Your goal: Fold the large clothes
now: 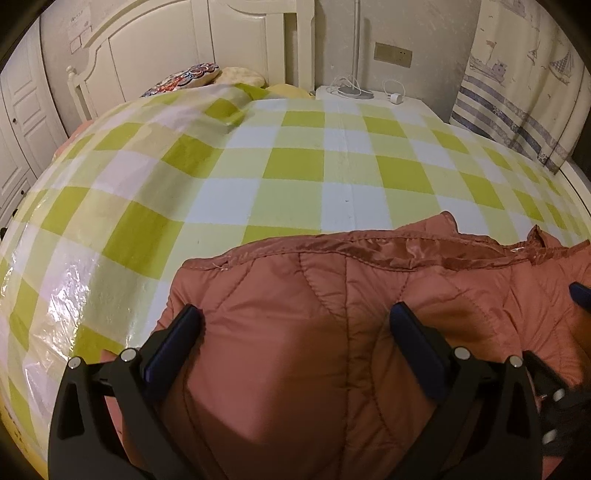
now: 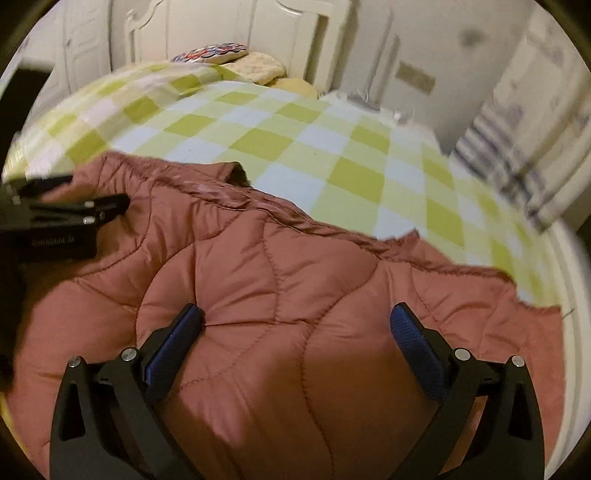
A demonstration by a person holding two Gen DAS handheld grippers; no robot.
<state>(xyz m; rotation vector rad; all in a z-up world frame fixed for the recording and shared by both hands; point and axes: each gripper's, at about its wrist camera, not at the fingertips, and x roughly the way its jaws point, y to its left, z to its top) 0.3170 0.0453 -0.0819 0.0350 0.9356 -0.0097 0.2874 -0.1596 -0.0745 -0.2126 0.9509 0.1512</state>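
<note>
The fingers (image 1: 186, 334) of both the left gripper (image 1: 295, 325) and right gripper (image 2: 297, 325) are spread, released, over the rust-red quilted puffer jacket (image 2: 280, 280) on the green-checked bed (image 1: 295, 162), whose slick padding could be pinched too thinly and slip.

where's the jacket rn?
The jacket lies on the near part of the checked bed cover, under both open grippers: left, right. Pillows sit far off by the headboard.

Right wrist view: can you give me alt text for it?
The open right gripper hovers over a rust-pink quilted jacket spread on a green-and-white checked bedspread. The left gripper shows at the left edge, and pillows lie by the white headboard.
</note>
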